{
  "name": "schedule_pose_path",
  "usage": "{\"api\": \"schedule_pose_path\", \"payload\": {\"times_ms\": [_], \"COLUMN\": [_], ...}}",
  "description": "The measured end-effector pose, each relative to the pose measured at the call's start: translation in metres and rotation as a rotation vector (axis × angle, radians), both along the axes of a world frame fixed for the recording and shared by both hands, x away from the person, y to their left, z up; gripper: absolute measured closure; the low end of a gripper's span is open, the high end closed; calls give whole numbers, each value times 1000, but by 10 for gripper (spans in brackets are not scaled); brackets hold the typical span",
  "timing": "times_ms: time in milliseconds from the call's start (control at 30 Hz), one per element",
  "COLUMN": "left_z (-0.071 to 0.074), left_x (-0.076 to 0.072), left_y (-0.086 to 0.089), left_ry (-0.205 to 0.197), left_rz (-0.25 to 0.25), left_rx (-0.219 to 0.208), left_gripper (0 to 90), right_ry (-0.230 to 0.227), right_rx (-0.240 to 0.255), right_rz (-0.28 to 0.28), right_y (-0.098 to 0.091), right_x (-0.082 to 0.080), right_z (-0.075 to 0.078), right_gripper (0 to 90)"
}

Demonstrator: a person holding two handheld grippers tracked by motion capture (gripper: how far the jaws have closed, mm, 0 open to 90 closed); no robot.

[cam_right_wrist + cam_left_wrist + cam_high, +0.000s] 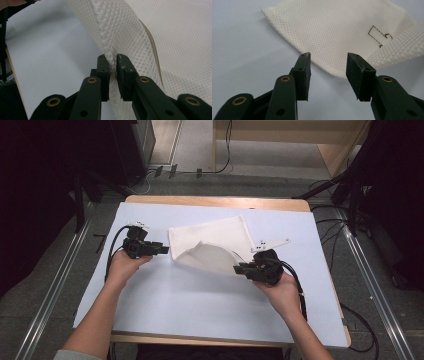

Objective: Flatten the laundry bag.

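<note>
wooden table, pale blue sheet over it, white mesh bag on top

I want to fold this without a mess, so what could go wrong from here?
The right gripper pinches just a thin edge of the mesh bag, so it may slip out. The left gripper stands open short of the bag's corner, leaving that side free to drag across the table.

High view overhead, gripper views close, sharing mesh bag

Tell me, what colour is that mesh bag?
The mesh bag is cream-white, with fine honeycomb holes; it shows best in the left gripper view.
</note>
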State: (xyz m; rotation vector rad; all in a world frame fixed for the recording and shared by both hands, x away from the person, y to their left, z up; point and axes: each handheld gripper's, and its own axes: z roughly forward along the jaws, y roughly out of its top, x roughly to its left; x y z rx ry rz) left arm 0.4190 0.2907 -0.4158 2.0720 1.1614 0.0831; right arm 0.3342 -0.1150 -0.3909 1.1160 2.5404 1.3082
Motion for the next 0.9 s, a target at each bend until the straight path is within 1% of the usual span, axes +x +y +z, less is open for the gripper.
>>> {"api": "schedule_pose_path", "payload": {"times_ms": [33, 100, 133, 267, 333, 367, 433, 533, 567, 600, 633, 667, 700, 767, 800, 900], "left_z": [0, 0, 0, 0, 0, 0, 0, 0, 0, 0, 0, 0, 1, 1, 1, 0], "left_x": [0, 0, 0, 0, 0, 0, -1, -1, -1, -1, -1, -1, -1, -1, -1, -2], "left_y": [0, 0, 0, 0, -1, 0, 0, 0, 0, -1, -1, -1, -1, 0, 0, -2], "left_ry": [0, -1, 0, 0, 0, -1, -2, -1, -2, -2, -3, -3, -5, -5, -3, -1], "left_rz": [-4, -4, -3, -4, -2, -2, -1, 0, -1, 0, 0, -1, 5, 2, 2, 1], "left_rx": [7, 6, 3, 5, 5, 4, 5, 5, 5, 6, 7, 6, 4, 6, 7, 10], "left_gripper": [559, 558, 559, 558, 557, 557, 557, 556, 557, 557, 557, 557, 557, 557, 556, 556], "right_ry": [2, 6, 8, 10, -9, -9, -28, -37, -41, -41, -47, -47, -52, -53, -64, -72], "right_rx": [-2, 0, 0, 14, 18, 25, 25, 23, 28, 28, 36, 36, 42, 47, 58, 56], "right_rz": [4, 6, 13, 26, 28, 30, 31, 30, 25, 25, 20, 20, 12, 10, 0, -25], "right_y": [0, 1, 0, -2, -4, -5, -7, -9, -13, -13, -18, -18, -23, -25, -31, -40], "right_x": [-1, -3, -5, -6, -8, -9, -11, -13, -14, -14, -15, -15, -17, -17, -19, -19], "right_z": [0, 1, 0, 1, 4, 6, 10, 15, 19, 19, 22, 22, 26, 27, 31, 33], "right_gripper": [821, 817, 782, 693, 675, 657, 656, 652, 650, 650, 646, 646, 636, 630, 629, 634]}}
